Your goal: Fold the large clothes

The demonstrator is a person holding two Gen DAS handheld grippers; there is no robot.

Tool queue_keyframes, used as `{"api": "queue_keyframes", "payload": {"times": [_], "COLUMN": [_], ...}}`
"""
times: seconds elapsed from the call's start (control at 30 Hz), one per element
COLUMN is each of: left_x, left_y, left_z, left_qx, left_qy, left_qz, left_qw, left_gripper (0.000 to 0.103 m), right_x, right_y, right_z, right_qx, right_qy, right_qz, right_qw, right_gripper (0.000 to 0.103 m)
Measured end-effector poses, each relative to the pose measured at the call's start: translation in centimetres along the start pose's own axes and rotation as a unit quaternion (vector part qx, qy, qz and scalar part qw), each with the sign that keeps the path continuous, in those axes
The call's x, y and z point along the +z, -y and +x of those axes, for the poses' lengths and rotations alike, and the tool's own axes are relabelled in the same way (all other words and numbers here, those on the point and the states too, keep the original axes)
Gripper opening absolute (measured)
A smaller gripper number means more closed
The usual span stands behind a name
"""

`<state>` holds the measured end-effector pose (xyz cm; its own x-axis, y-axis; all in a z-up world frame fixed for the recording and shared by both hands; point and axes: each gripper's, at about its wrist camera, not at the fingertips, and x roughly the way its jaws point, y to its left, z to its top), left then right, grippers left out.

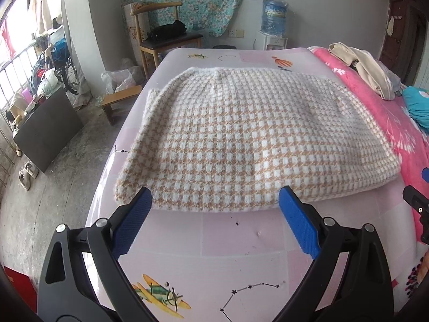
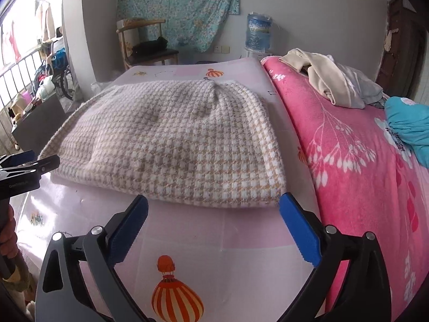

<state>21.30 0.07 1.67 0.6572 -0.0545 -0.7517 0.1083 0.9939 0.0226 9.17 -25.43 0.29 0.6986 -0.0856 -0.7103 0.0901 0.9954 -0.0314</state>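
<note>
Left wrist view: both tongs [image 1: 215, 197] [image 2: 213, 205] wide apart, empty, near folded checked sweater [image 1: 257, 145]; no legible labels.

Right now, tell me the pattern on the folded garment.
The folded garment has a tan-and-white houndstooth check, clearest in the left wrist view.

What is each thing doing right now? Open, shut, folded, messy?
Left gripper: open, holding nothing.
Right gripper: open, holding nothing.
Checked sweater: folded, lying flat on the pink mat.
Beige clothes: crumpled in a heap on the pink blanket.
Water bottle: upright on its dispenser.
</note>
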Motion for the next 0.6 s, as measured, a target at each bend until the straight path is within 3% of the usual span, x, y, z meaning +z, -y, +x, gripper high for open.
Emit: {"api": "queue_keyframes", "payload": {"times": [0.13, 0.27, 0.6], "left_x": [-0.4, -0.9, -1.5], "left_y": [0.7, 1.6, 3.0], "left_z": [-3.3, -5.1, -5.8], "left_qx": [-0.008, 0.011, 0.057], "left_qy": [0.037, 0.049, 0.066], "left_qz": [0.017, 0.029, 0.021], "left_qw": [0.9991, 0.9983, 0.996], "left_gripper": [0.092, 0.095, 0.095], "right_x": [-0.2, -0.1, -0.7], "right_y": [-0.7, -1.1, -2.4], "right_z": [-1.9, -3.4, -3.5], "right_qx": [-0.026, -0.029, -0.041], "right_qy": [0.024, 0.04, 0.032], "right_qz": [0.006, 0.015, 0.018], "right_qw": [0.999, 0.999, 0.999], "right_gripper": [0.096, 0.096, 0.097]}}
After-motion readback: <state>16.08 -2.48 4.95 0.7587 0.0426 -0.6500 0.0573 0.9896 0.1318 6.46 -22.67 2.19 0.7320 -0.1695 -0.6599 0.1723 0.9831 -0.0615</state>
